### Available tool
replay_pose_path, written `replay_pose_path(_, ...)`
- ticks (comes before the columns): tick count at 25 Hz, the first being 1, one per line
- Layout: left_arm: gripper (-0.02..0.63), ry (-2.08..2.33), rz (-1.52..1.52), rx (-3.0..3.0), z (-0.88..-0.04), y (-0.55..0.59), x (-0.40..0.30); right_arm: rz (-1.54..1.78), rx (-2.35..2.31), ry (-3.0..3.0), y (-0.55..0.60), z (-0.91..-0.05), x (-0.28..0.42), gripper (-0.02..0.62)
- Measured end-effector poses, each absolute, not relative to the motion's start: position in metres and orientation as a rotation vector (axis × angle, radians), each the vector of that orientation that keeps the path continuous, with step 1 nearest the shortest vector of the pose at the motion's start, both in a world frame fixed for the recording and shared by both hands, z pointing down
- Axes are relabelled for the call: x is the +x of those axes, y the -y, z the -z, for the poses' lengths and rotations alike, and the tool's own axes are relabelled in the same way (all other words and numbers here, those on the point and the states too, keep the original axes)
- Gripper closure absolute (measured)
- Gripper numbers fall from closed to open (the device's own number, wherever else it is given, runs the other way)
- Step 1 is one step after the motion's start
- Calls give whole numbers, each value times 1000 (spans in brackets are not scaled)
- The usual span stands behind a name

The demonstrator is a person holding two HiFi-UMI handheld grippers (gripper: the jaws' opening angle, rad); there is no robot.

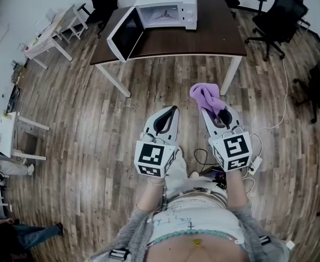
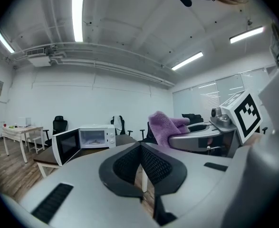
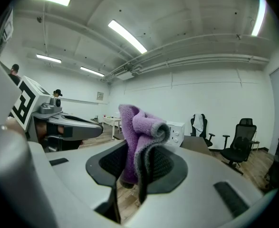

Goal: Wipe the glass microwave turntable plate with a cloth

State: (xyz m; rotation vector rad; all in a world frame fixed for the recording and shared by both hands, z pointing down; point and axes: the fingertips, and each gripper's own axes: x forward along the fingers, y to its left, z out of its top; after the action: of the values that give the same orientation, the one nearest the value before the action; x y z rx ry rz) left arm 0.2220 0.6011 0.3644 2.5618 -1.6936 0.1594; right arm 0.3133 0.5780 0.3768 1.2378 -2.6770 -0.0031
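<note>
Far ahead on table (image 1: 219, 42), microwave (image 1: 168, 8) stands open; we judge plate inside, not clearly visible. Near us, right claw (image 3: 138, 152) clamps purple cloth (image 3: 141, 125); left claw (image 2: 140, 150) closed, empty. Wiping not begun; we stand well short of table.

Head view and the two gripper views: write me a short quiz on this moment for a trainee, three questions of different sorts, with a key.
1. True or false: the left gripper is shut on the purple cloth.
2. Multiple choice: the door of the microwave is A) swung open, B) shut, C) lying on the floor.
3. Fill in the gap: the microwave stands on a brown ____.

Key
1. False. The right gripper clamps the purple cloth. The left gripper's jaws are together with nothing between them.
2. A.
3. table.
</note>
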Motion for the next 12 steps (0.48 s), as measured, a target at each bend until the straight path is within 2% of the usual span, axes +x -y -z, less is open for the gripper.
replay_pose_path(12, 595, 1604, -118, 2602, -366, -494, 178, 15, 1224, 2701, -480, -371, 254, 479)
